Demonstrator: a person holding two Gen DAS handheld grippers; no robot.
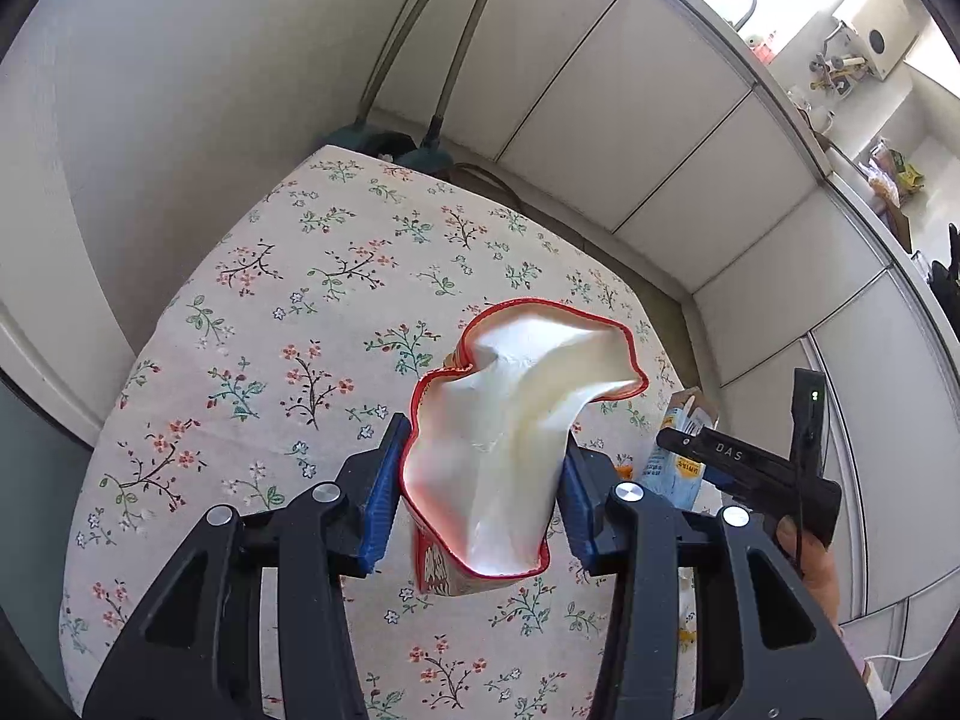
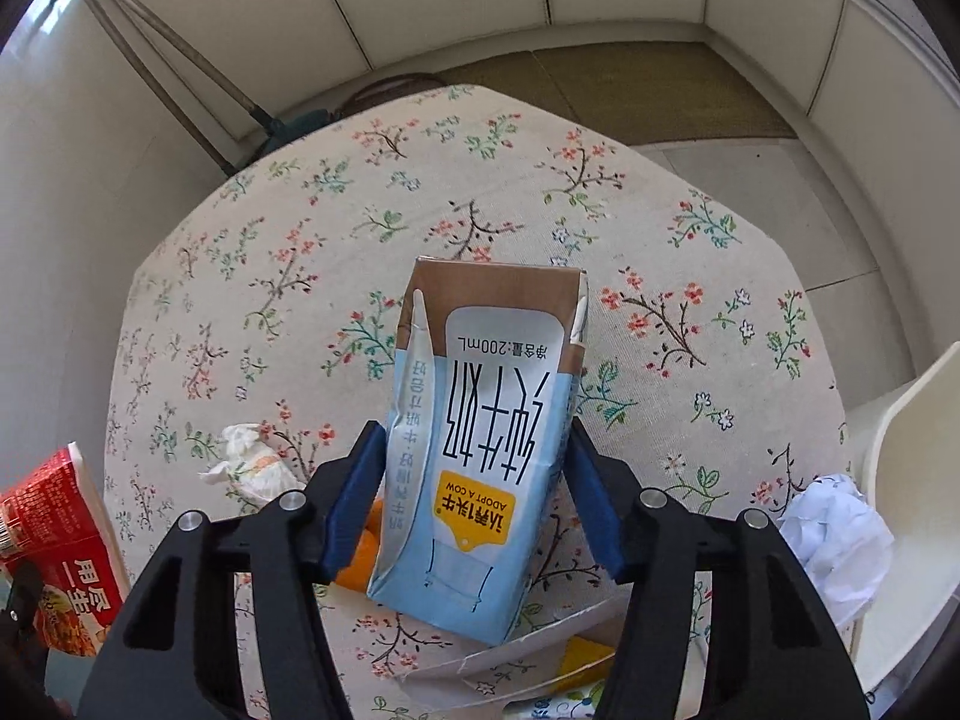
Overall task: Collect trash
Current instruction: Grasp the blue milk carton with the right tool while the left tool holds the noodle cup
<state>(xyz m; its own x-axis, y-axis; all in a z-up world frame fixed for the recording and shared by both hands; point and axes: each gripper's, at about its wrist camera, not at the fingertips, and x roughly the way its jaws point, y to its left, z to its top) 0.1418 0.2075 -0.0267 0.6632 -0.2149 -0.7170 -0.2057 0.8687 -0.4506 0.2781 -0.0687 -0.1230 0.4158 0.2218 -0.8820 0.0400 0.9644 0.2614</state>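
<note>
My left gripper (image 1: 477, 495) is shut on an open red snack bag (image 1: 498, 444) with a pale inner lining, held above the floral tablecloth (image 1: 288, 312). My right gripper (image 2: 474, 498) is shut on a blue and brown 200 mL milk carton (image 2: 480, 438), held above the table; the carton also shows in the left wrist view (image 1: 678, 462) beside the right gripper's body. The red bag shows at the left edge of the right wrist view (image 2: 60, 546). A crumpled tissue (image 2: 252, 465), a crumpled white paper ball (image 2: 837, 534) and orange peel (image 2: 360, 558) lie on the cloth.
A torn paper wrapper with yellow print (image 2: 540, 660) lies at the table's near edge. A white chair (image 2: 912, 450) stands at the right. Mop handles (image 2: 162, 60) lean against the wall behind the table. White cabinets (image 1: 660, 138) run along the far side.
</note>
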